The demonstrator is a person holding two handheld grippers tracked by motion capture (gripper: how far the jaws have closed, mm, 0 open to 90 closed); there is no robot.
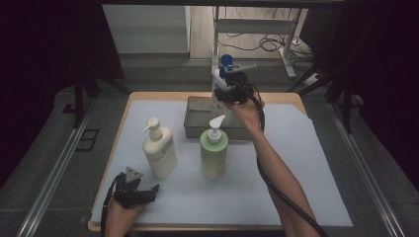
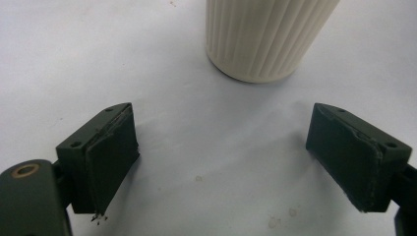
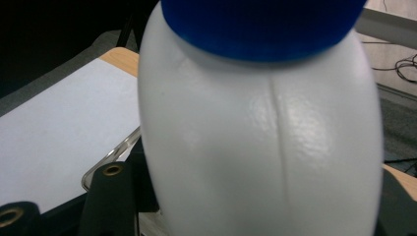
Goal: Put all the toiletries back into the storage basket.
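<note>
My right gripper [image 1: 223, 84] is raised over the back of the table, above a grey metal tray [image 1: 195, 129]. It is shut on a white bottle [image 1: 219, 75] with a blue cap [image 1: 227, 60]. In the right gripper view the white bottle [image 3: 255, 147] and its blue cap [image 3: 260, 24] sit very close between the jaws. Near the front left edge my left gripper [image 1: 148, 191] rests low and open, holding nothing. Its jaws stand wide apart in the left gripper view [image 2: 221, 157], facing the ribbed base of a cream pump bottle [image 2: 268, 39].
The cream pump bottle [image 1: 159, 150] and a green pump bottle [image 1: 214, 153] stand upright mid-table on a pale sheet [image 1: 301, 168]. The tray's rim [image 3: 105, 160] lies below the held bottle. Dark curtains and metal frames surround the table.
</note>
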